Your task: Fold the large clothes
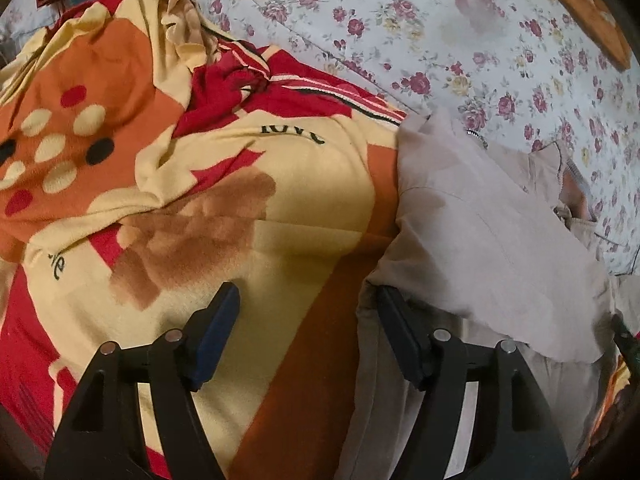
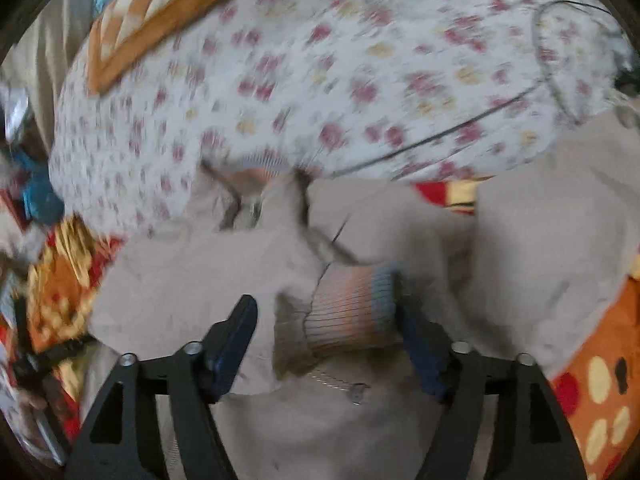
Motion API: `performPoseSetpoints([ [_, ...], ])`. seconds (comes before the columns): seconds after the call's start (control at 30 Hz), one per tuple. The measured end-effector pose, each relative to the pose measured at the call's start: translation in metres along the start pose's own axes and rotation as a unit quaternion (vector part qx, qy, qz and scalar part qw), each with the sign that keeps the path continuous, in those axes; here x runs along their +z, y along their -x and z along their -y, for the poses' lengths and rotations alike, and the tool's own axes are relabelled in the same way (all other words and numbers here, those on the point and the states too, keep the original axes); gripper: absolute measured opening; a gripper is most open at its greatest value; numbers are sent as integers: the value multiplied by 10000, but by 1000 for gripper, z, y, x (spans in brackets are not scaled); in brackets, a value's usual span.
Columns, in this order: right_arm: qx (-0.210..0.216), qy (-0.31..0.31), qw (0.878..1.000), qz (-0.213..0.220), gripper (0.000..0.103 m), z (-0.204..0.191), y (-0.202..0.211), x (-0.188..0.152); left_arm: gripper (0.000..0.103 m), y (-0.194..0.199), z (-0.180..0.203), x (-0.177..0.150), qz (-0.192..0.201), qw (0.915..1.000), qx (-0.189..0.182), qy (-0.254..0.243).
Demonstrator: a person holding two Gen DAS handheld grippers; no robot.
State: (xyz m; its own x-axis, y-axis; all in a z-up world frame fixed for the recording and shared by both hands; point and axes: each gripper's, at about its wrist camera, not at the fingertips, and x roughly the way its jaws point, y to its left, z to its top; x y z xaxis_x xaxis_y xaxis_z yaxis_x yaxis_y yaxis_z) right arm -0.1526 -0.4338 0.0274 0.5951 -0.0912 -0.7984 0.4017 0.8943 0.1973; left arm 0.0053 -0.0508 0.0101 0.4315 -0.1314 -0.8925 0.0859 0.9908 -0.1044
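1. Left wrist view: left gripper (image 1: 306, 316) points down over a bed, jaws spread, nothing pinched. Its left finger hangs over the blanket (image 1: 224, 200), patterned red, orange and yellow with dots and lettering. Its right finger sits at the left edge of the beige jacket (image 1: 492, 248); contact cannot be told.
2. Same view: the jacket lies on the blanket's right part, its upper end reaching onto the floral sheet (image 1: 420, 28) that covers the far side of the bed. A zipper pull (image 1: 474, 134) shows at the jacket's top edge. A wooden-coloured frame (image 1: 580, 4) crosses the far right corner.
3. Right wrist view, blurred: right gripper (image 2: 324, 312) over the jacket (image 2: 192, 280), jaws spread. The ribbed striped cuff (image 2: 352, 308) lies between them, against the right finger and clear of the left; not pinched.
4. Same view: floral sheet (image 2: 320, 60) beyond the jacket; blanket (image 2: 596, 380) shows at the near right and at the left edge.
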Motion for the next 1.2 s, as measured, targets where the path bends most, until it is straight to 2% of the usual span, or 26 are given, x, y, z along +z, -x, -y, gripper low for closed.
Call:
performPoseSetpoints([
  [0.03, -208, 202, 9996, -73, 39, -6, -5, -1, 70, 1, 0, 0, 5, 10000, -1, -8],
  [0.1, -185, 498, 9986, 66, 7, -15, 0, 0, 70, 3, -1, -1, -7, 10000, -22, 11],
  [0.17, -517, 772, 9948, 406, 8, -22, 15, 4, 70, 3, -2, 0, -35, 10000, -54, 34],
  [0.23, -776, 784, 9925, 529, 7, -19, 20, 11, 70, 3, -1, 0, -49, 10000, -48, 26],
  [0.37, -933, 637, 9934, 171, 8, -5, -3, 14, 70, 2, 2, -1, -64, 9999, 19, -80],
  [0.47, -925, 238, 9951, 273, 33, 5, 11, 10, 70, 7, -3, -3, -96, 9999, -8, -40],
  [0.5, -943, 76, 9948, 387, 45, 8, 20, 10, 70, 11, -7, -3, -66, 10000, 19, -7],
  [0.53, -921, -52, 9943, 526, 50, 11, 31, 9, 70, 17, -11, -3, 4, 10000, 32, 34],
  [0.63, -558, -74, 9957, 737, 50, 7, 53, 11, 71, 35, -20, -1, 354, 9992, -6, 176],
  [0.7, -19, 128, 9978, 652, 49, -7, 55, 12, 71, 46, -22, 2, 640, 9974, -140, 304],
  [0.8, 334, 479, 9974, 424, 48, -32, 41, 10, 71, 44, -10, 3, 704, 9968, -327, 190],
  [0.83, 289, 615, 9970, 358, 45, -39, 33, 8, 71, 40, -2, 2, 686, 9969, -365, 67],
  [0.9, 3, 787, 9966, 248, 45, -44, 14, 6, 71, 30, 12, 1, 622, 9973, -362, -148],
  [1.1, -865, 629, 9943, 30, 44, -17, -39, 9, 72, -12, 37, 0, 90, 9984, -43, -554],
  [1.2, -807, 420, 9958, -57, 44, -6, -56, 14, 77, -19, 41, -1, 107, 9980, 64, -628],
])
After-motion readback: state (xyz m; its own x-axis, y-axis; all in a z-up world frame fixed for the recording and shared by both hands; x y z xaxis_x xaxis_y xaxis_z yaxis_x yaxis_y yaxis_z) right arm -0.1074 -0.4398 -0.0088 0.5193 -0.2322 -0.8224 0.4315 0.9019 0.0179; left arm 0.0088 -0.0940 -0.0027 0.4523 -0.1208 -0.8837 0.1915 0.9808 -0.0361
